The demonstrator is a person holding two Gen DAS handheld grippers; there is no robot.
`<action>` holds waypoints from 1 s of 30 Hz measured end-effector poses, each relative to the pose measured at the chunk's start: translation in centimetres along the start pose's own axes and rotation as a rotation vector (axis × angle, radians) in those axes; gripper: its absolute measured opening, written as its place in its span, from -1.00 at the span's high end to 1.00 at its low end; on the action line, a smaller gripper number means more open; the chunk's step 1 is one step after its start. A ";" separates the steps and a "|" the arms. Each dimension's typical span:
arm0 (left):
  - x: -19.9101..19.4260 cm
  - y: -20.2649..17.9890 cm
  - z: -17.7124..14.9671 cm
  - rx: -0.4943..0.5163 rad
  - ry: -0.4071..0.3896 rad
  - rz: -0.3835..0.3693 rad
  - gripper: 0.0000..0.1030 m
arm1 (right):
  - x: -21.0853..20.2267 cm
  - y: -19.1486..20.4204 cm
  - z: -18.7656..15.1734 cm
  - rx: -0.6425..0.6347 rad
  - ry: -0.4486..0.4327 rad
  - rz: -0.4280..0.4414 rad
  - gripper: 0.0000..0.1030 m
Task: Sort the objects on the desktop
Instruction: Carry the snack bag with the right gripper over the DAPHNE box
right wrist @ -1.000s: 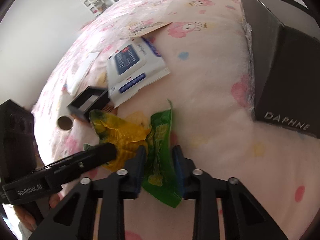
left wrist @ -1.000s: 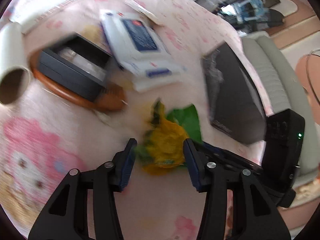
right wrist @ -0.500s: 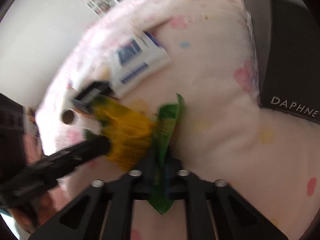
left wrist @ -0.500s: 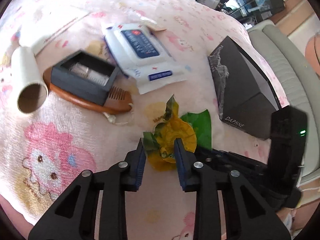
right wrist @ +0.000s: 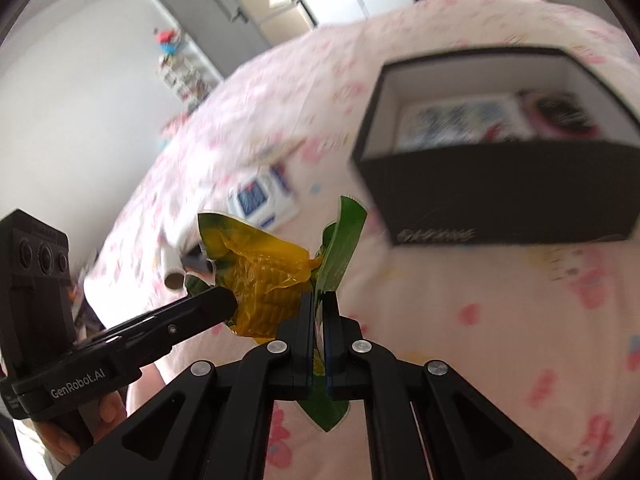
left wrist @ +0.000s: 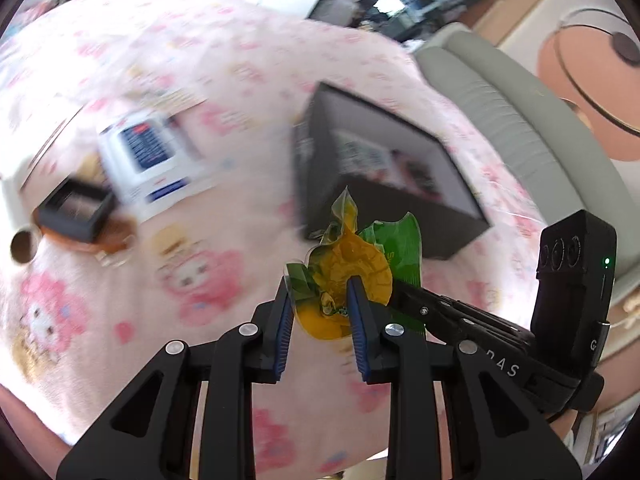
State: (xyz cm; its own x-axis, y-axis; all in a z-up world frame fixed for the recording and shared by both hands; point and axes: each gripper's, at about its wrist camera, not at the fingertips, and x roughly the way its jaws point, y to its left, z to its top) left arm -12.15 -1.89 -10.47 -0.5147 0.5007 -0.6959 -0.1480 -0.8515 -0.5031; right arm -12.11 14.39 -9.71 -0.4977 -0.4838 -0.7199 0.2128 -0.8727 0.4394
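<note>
A crumpled yellow and green snack wrapper (left wrist: 344, 272) hangs in the air above the pink blanket, held by both grippers. My left gripper (left wrist: 320, 296) is shut on its yellow part. My right gripper (right wrist: 318, 312) is shut on the green edge of the wrapper (right wrist: 340, 248). The open black Daphne box (right wrist: 492, 184) stands just beyond, with a printed packet and a round pink item inside; it also shows in the left wrist view (left wrist: 384, 176).
A white and blue wipes pack (left wrist: 152, 160), a small black box (left wrist: 76, 212) on a wooden comb, and a cardboard tube (left wrist: 20, 240) lie to the left on the blanket. A grey sofa (left wrist: 520, 112) runs along the right.
Both grippers have lifted the wrapper off the blanket and carried it toward the black box. The right gripper closed fully on the green edge.
</note>
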 end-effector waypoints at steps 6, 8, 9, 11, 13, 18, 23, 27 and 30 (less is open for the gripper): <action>1.9 -6.1 2.6 0.097 -0.007 -0.062 0.50 | -4.3 -4.0 2.5 0.036 -0.088 -0.062 0.95; 3.2 -8.1 3.7 0.126 -0.003 -0.073 0.50 | -5.6 -5.3 3.4 0.048 -0.114 -0.084 0.95; 4.0 -9.1 4.2 0.137 -0.002 -0.077 0.50 | -6.2 -6.0 3.8 0.053 -0.127 -0.096 0.95; 6.0 -11.0 5.8 0.142 0.005 -0.092 0.51 | -7.0 -7.5 5.0 0.060 -0.143 -0.124 0.95; 8.1 -12.5 7.2 0.138 0.015 -0.109 0.51 | -7.4 -9.1 6.7 0.063 -0.155 -0.163 0.95; 13.5 -15.8 11.6 0.142 0.078 -0.116 0.50 | -7.5 -13.6 11.3 0.069 -0.143 -0.229 0.95; 18.8 -16.9 14.8 0.090 0.151 -0.116 0.50 | -5.6 -17.3 15.4 0.056 -0.087 -0.291 0.95; 22.9 -16.2 15.6 0.018 0.221 -0.103 0.50 | -3.2 -20.1 17.0 0.075 -0.036 -0.324 0.95; 25.7 -15.6 15.9 -0.022 0.276 -0.080 0.50 | -1.9 -21.7 17.3 0.094 -0.006 -0.350 0.95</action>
State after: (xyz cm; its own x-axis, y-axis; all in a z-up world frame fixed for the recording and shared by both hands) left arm -36.50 21.76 -12.31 -0.2525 0.5920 -0.7653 -0.1589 -0.8056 -0.5708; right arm -30.36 35.34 -8.54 -0.5318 -0.1557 -0.8325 -0.0499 -0.9755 0.2144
